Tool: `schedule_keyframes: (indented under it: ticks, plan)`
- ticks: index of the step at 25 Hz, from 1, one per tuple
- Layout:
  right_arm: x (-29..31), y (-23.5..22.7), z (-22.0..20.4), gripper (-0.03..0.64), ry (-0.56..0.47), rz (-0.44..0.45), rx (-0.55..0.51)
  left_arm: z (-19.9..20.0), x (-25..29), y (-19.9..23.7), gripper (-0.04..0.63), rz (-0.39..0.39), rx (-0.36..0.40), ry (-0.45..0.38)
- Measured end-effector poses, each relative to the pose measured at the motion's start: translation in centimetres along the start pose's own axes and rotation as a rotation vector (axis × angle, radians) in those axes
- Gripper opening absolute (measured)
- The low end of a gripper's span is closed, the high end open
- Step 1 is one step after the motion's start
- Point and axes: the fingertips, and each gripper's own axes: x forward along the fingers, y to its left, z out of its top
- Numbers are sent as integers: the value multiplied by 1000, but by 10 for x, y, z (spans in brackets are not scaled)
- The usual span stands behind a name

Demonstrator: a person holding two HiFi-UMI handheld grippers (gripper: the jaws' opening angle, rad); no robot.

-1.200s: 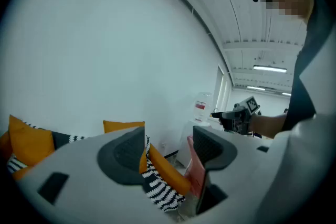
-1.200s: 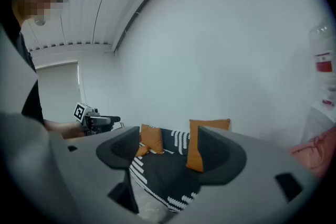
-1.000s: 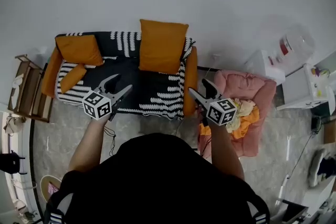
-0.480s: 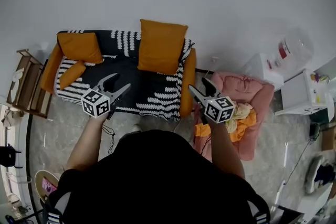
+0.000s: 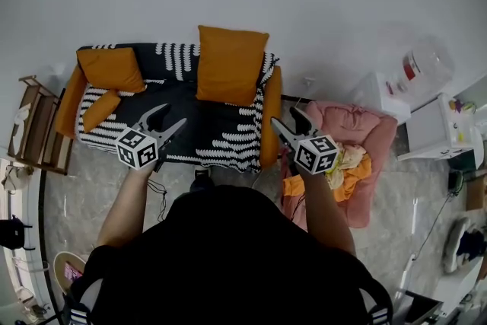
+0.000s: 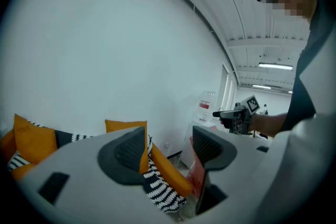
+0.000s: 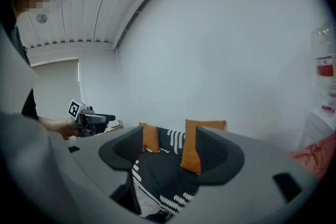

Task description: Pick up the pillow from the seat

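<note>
At the sofa's (image 5: 221, 139) left end a square orange pillow (image 5: 112, 69) leans in the corner, with a smaller orange cushion (image 5: 100, 111) lying on the seat below it. The left tool (image 5: 167, 119) hangs over the seat's front edge, its jaws spread and nothing between them. Beyond it and to its right, the large orange pillow (image 5: 232, 65) stands on the seat against the backrest, its long axis running up the back. If this is the pillow meant, it lies ahead of both tools and between them, about equally near each, so I judge a reach from either side would meet its edges. The right tool (image 5: 287, 120) hovers near the sofa's right arm. Its jaws have just been closing but stand apart, empty.

The only print close by is the black-and-white square markers on the cubes. The water bottle (image 5: 422, 65) at far right carries a red label too small to read.
</note>
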Motion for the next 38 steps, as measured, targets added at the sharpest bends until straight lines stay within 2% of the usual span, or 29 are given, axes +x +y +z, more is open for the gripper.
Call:
schedule_keyframes:
  ticks: [13, 38]
  plan:
    - [51, -23, 9, 268, 9, -60, 42, 4, 39, 51, 291, -51, -18, 20]
    - [145, -63, 39, 264, 14, -158, 67, 32, 112, 159, 291, -135, -31, 65]
